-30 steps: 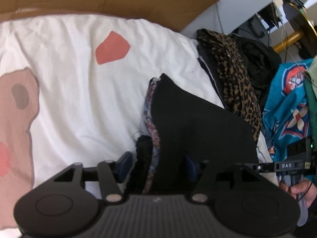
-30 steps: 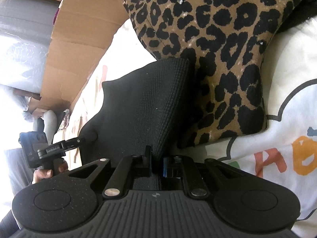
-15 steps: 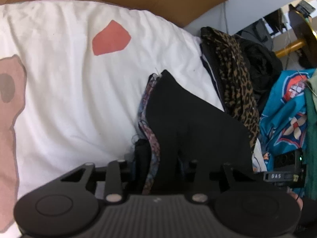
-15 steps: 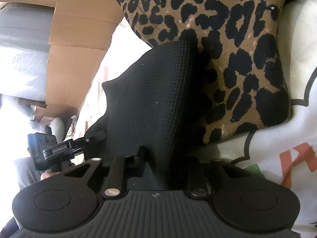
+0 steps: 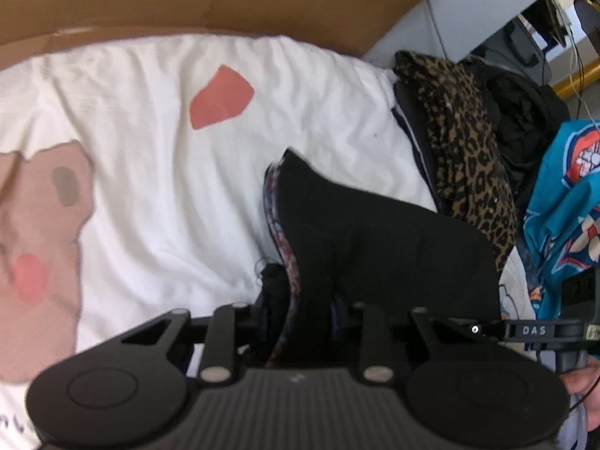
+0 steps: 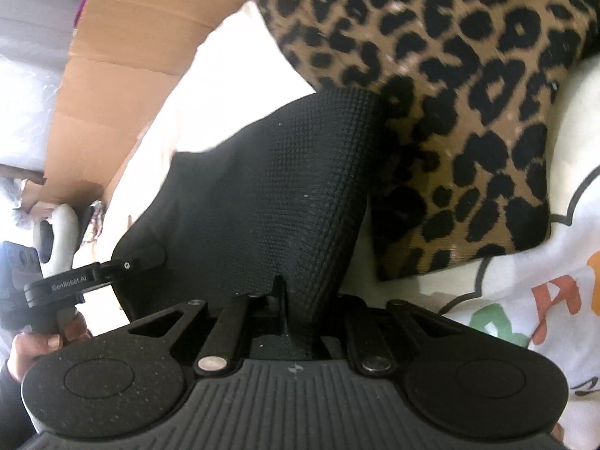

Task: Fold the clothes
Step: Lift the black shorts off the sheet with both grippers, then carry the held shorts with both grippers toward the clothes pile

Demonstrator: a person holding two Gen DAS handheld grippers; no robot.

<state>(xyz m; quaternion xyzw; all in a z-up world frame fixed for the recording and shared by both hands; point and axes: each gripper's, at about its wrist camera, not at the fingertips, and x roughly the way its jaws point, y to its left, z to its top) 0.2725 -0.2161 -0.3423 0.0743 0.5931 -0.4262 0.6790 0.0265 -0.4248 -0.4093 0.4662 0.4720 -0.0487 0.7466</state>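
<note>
Left tool (image 5: 300,318): clenched on the black garment (image 5: 382,247); the cloth rises from between its two fingers. A strip of patterned fabric (image 5: 279,232) shows along the garment's left edge, layered against the black cloth.
Right tool (image 6: 296,300): clenched on the same black garment (image 6: 270,195); the textured knit runs up and away from the closed fingers.
Black garment, position: held at two edges, one by each tool, and lifted in a fold above the bed sheet (image 5: 157,172). In the right wrist view its far corner overlaps the leopard-print garment (image 6: 450,86).
Bed sheet: white, wrinkled, printed with a red-orange patch (image 5: 221,97) and a pale brown figure (image 5: 45,232) at the left.
Leopard-print garment (image 5: 468,150): lies on a pile at the right side of the bed, on top of dark clothes (image 5: 525,112).
Teal printed cloth (image 5: 562,202): at the far right, just beside the pile.
Cardboard (image 5: 210,0): stands along the far edge of the bed.
Person: a hand (image 6: 33,341) grips the handle of the left tool, seen at the left of the right wrist view.
</note>
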